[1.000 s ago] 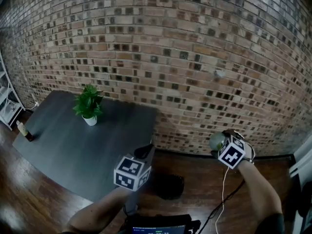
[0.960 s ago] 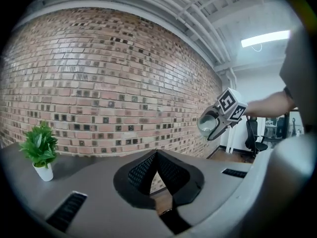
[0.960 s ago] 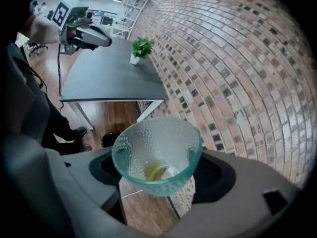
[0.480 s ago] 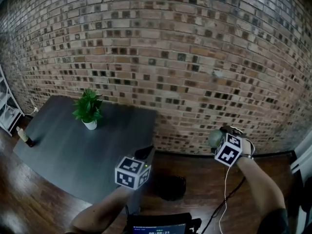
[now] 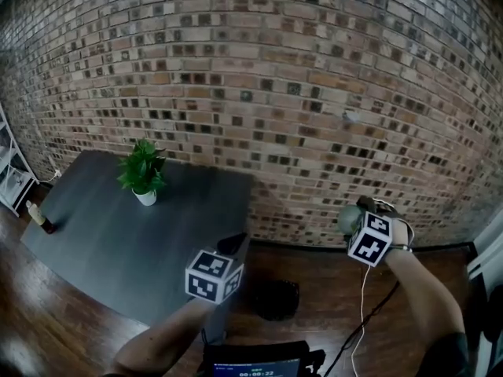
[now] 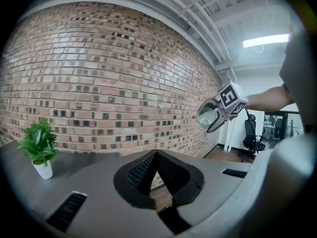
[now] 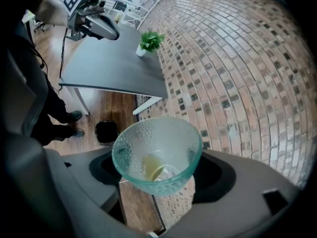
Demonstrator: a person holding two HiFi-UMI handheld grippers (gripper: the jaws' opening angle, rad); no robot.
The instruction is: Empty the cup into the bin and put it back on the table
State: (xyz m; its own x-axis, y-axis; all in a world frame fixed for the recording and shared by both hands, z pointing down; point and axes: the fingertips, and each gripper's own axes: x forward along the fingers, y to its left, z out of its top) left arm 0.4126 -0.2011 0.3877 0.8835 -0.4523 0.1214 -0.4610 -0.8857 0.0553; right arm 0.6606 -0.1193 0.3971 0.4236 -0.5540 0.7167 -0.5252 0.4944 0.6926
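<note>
Off the right edge of the dark table [image 5: 118, 234], over bare wooden floor [image 5: 330, 289] and close in front of the brick wall [image 5: 275, 77], the right gripper [image 7: 156, 175] holds a pale green dimpled glass cup [image 7: 157, 148] in the air. Its jaws stand wide, one pad pressed to each side of the cup. The cup's axis is tipped off upright, its mouth leaning toward the table side, so both gripper views look into it; a pale yellow patch sits at the bottom. A black bin [image 5: 275, 298] stands on the floor below and to the left of the cup, near the table's corner, with open floor round it. The left gripper [image 6: 157, 155] hovers at the table's near right edge, roughly level, jaw tips together and nothing between them. A small potted plant [image 5: 143, 171] and a bottle [image 5: 39, 214] sit far across the table. Compared with a second ago, the right gripper is slightly higher and has rolled a little; the left gripper has not moved.
</note>
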